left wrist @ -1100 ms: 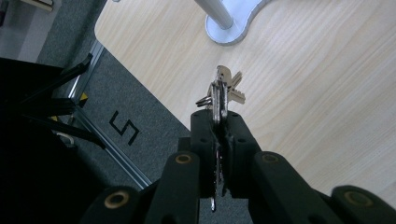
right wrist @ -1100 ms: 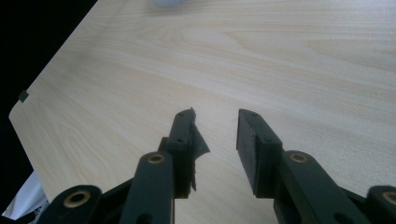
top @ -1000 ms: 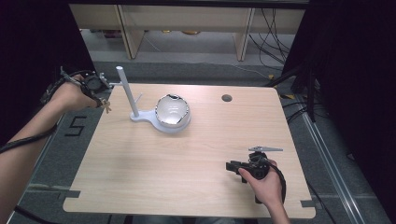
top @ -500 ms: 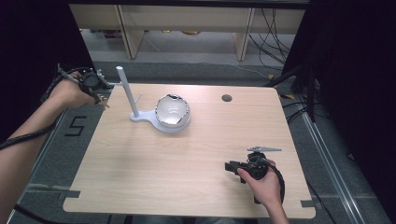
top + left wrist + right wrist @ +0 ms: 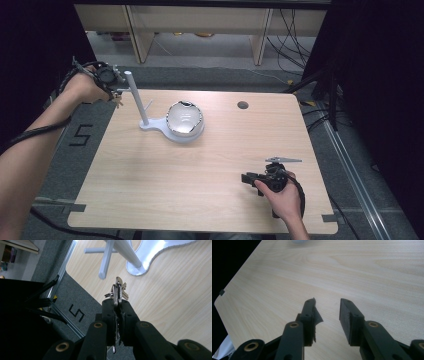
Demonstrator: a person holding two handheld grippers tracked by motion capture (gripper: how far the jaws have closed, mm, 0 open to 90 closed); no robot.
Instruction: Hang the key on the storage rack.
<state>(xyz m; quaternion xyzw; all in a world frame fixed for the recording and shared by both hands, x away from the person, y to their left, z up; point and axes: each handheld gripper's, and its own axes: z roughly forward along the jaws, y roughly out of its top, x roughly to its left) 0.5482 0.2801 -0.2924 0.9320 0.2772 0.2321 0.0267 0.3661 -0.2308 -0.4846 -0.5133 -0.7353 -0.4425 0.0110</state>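
Note:
My left gripper (image 5: 117, 307) is shut on a bunch of keys (image 5: 118, 290), whose tips stick out beyond the jaws. In the high view the left gripper (image 5: 116, 89) hangs over the table's far left corner, just left of the white stand's upright pole (image 5: 136, 97). In the left gripper view a side peg (image 5: 105, 261) of the pole (image 5: 126, 252) sits just beyond the keys. The stand's base carries a shiny round bowl (image 5: 184, 119). My right gripper (image 5: 248, 178) rests low at the near right and is open, with nothing between its jaws (image 5: 328, 307).
The light wooden table (image 5: 200, 170) has a round cable hole (image 5: 243, 105) at the far right. Grey floor with a painted "5" (image 5: 81, 135) lies left of the table. Shelves and cables stand behind the far edge.
My left hand has carried the keys to the right and slightly up, closer to the stand's pole. The right hand has stayed where it was.

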